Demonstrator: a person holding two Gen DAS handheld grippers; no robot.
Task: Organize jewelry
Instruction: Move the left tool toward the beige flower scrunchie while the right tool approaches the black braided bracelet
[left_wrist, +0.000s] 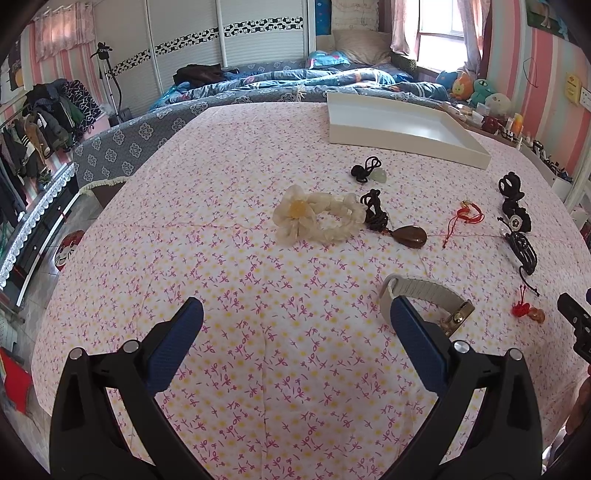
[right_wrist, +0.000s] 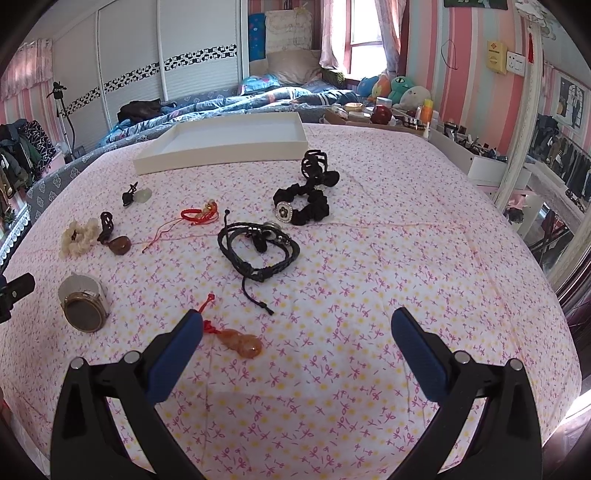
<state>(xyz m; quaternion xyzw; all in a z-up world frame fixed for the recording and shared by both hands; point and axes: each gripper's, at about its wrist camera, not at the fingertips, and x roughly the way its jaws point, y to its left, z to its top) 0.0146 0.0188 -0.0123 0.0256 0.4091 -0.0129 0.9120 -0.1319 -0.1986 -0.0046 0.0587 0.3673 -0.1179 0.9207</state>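
Note:
Jewelry lies scattered on a pink floral tablecloth (left_wrist: 258, 332). In the left wrist view I see a cream flower bracelet (left_wrist: 317, 218), a brown pendant on a dark cord (left_wrist: 410, 236), a jade pendant (left_wrist: 378, 176), and a watch (left_wrist: 424, 295) just behind my right finger. My left gripper (left_wrist: 295, 314) is open and empty. In the right wrist view a black leather bracelet (right_wrist: 258, 247), a black scrunchie (right_wrist: 303, 206), a red cord bracelet (right_wrist: 199, 214), and an orange gourd pendant (right_wrist: 240, 341) lie ahead. My right gripper (right_wrist: 295, 325) is open, its left finger beside the gourd pendant.
A shallow white tray (left_wrist: 406, 129) (right_wrist: 221, 142) sits at the far side of the table. A black hair claw (right_wrist: 316, 166) lies near it. Behind are a bed with blue bedding (left_wrist: 295, 81), a dresser with bottles (right_wrist: 406, 114), and plush toys.

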